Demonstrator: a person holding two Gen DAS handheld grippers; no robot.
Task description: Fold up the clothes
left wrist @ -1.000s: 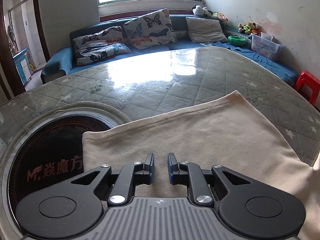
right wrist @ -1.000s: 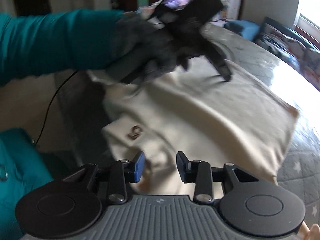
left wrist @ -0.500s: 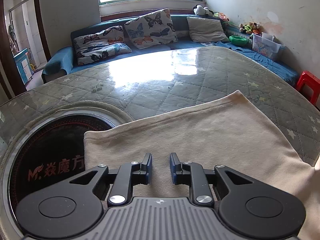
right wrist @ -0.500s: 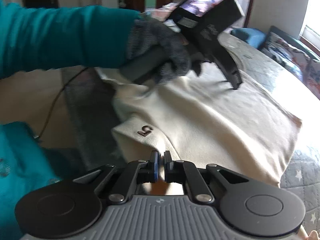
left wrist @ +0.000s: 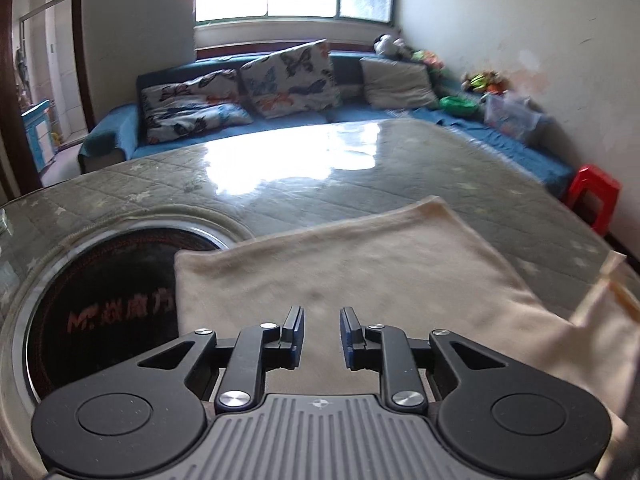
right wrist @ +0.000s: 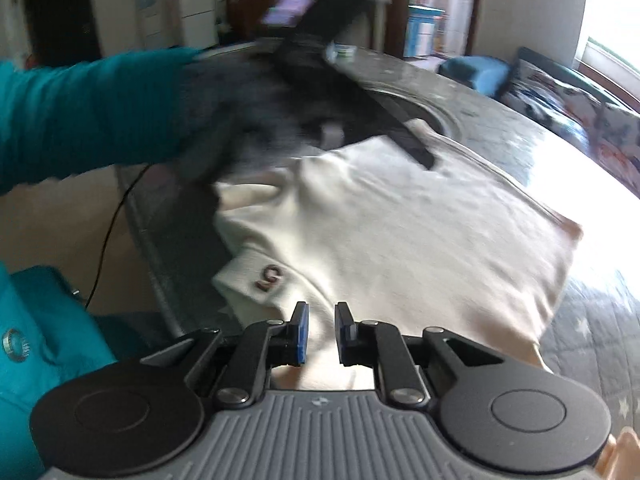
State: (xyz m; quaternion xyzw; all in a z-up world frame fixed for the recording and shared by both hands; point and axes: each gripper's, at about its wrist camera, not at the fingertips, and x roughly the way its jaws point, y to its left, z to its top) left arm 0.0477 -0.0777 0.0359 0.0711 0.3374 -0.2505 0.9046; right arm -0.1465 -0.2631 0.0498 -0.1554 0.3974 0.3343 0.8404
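Two grippers hover over a cream garment (left wrist: 360, 276) spread on a glass-topped table (left wrist: 280, 184). Left gripper (left wrist: 321, 334), jaws parted, holds nothing. Right gripper (right wrist: 321, 334), jaws slightly parted, empty, near the garment's logo patch (right wrist: 270, 277).

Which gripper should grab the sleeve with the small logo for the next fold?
Right, probably. The right gripper is open just short of the sleeve; the left gripper, also open, sits over the shirt body.
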